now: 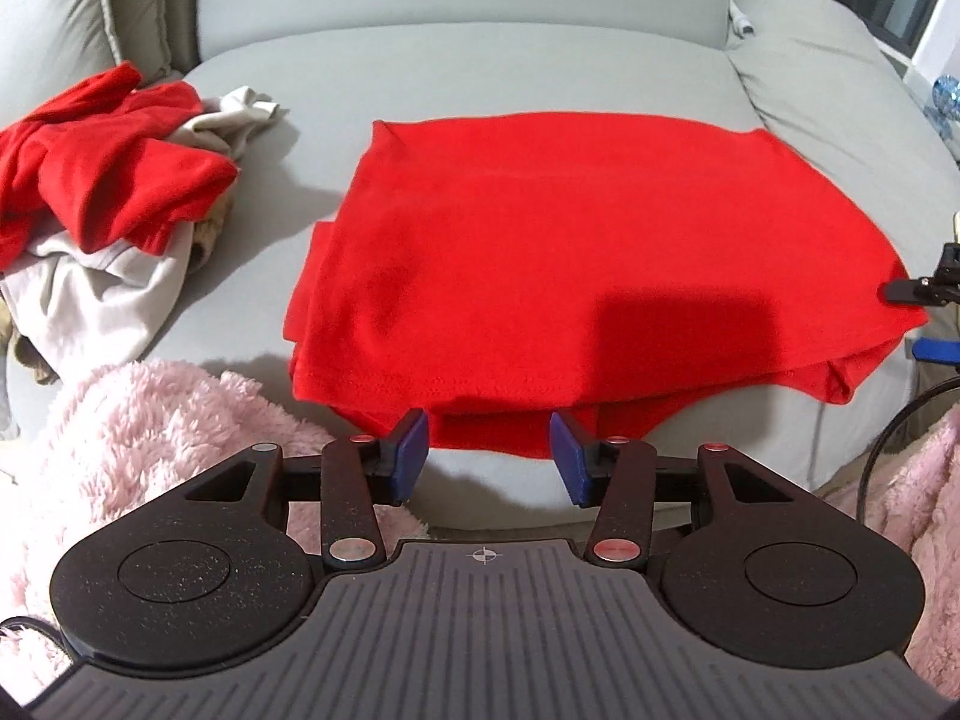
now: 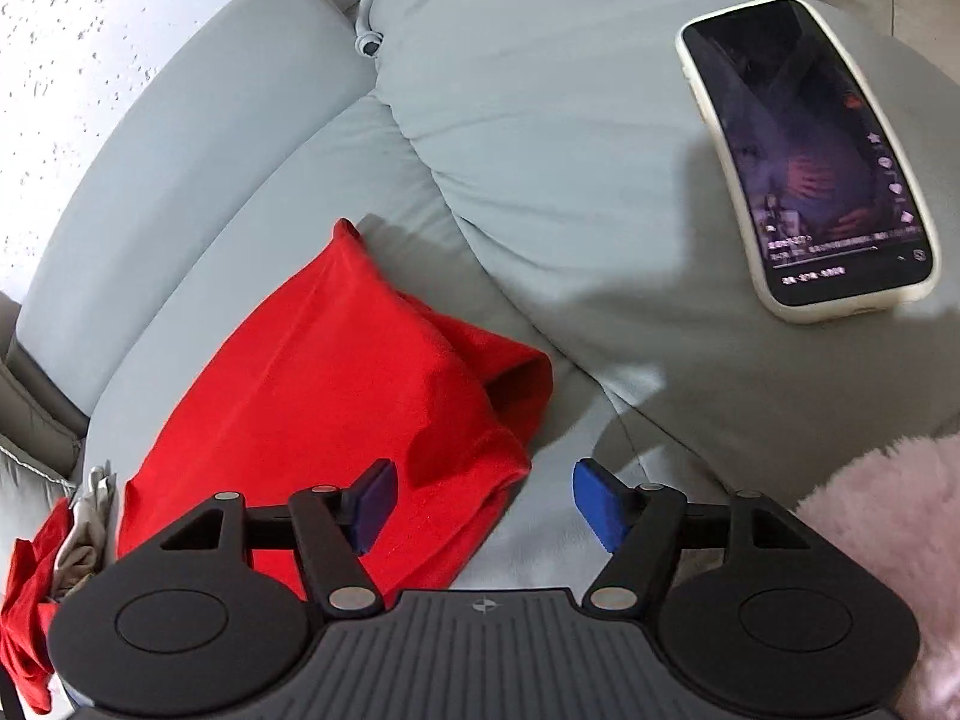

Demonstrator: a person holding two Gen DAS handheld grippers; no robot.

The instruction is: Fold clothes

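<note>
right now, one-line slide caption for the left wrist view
Open left gripper at the near hem of a folded red shirt on a grey sofa, unfolded pile at left.

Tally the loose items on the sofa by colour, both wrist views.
Red: 2, the folded garment and a crumpled garment in the pile.
Beige or off-white: 1, crumpled clothing in that pile; piece count unclear.
Pink: 1, fluffy blanket.
Black screen, cream case: 1, phone.
Total: 5.

Left wrist view: close above sofa seat (image 1: 480, 78), looking steeply down over folded red garment (image 1: 570, 252) toward backrest. Right wrist view: similar, angled toward armrest. Both share red garment (image 2: 312, 396).
</note>
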